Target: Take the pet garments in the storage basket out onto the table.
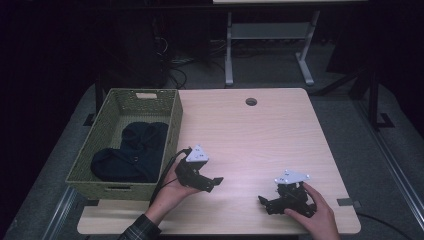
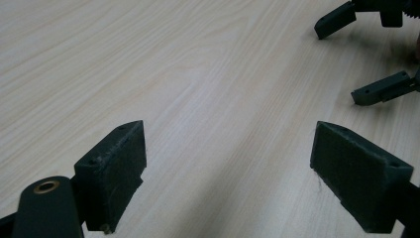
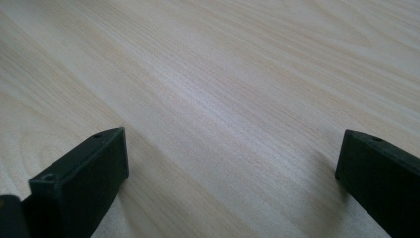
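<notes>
Wicker basket [image 1: 172, 131], olive green, stands at the left edge of the pale wooden bench [image 1: 260, 135] in the high view, and dark navy clothing [image 1: 131, 152] lies bundled inside it, filling most of its floor. Just right of the basket's near corner, the person's left hand [image 1: 172, 189] holds the left claw [image 1: 214, 183] low over the bench, its jaws spread wide and pointing right, with nothing between them. Near the front edge on the right side, the right hand [image 1: 312, 210] holds the right claw [image 1: 266, 204], jaws also spread and pointing left toward the other claw, gripping nothing. The two claws are near each other but apart, with bare wood between them, and the clothing sits well to the left of both. A round cable hole [image 1: 251, 101] marks the far part of the benchtop. From the left gripper view, the left claw [image 2: 228, 171] has its two black jaws standing far apart over bare wood grain, and the right claw [image 2: 356, 57] shows farther off at the upper right, its tips likewise separated. From the right gripper view, the right claw [image 3: 230, 178] has its jaws wide apart at the lower corners, with plain bench surface [image 3: 223, 89] between and beyond them.
</notes>
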`<state>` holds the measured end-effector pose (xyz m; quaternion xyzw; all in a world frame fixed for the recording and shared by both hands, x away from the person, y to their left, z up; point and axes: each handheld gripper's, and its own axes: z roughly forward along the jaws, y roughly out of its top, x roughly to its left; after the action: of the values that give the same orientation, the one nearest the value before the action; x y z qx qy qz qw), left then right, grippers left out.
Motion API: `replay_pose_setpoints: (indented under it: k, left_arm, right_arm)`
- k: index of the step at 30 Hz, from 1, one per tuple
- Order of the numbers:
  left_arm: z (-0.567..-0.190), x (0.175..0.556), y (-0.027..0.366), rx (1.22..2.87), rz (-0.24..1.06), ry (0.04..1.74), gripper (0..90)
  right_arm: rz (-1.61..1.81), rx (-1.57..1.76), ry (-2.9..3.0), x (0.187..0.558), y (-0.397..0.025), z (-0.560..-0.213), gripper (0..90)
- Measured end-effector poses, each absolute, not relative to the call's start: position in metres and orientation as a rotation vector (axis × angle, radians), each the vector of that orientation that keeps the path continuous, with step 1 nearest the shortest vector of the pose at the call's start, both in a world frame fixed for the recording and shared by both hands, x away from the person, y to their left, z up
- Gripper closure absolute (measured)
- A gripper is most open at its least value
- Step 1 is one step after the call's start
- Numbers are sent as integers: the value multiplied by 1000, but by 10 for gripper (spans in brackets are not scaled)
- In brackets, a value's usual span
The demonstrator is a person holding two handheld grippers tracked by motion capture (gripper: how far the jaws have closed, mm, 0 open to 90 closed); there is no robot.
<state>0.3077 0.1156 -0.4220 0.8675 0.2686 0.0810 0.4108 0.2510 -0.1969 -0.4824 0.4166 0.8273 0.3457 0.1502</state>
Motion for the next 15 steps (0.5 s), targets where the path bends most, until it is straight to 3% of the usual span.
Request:
replay_pose_setpoints:
  k: [15]
  left_arm:
    - [-403, 311, 117, 2188, 198, 652, 138]
  right_arm:
    - [995, 1197, 2378, 251, -197, -482, 0]
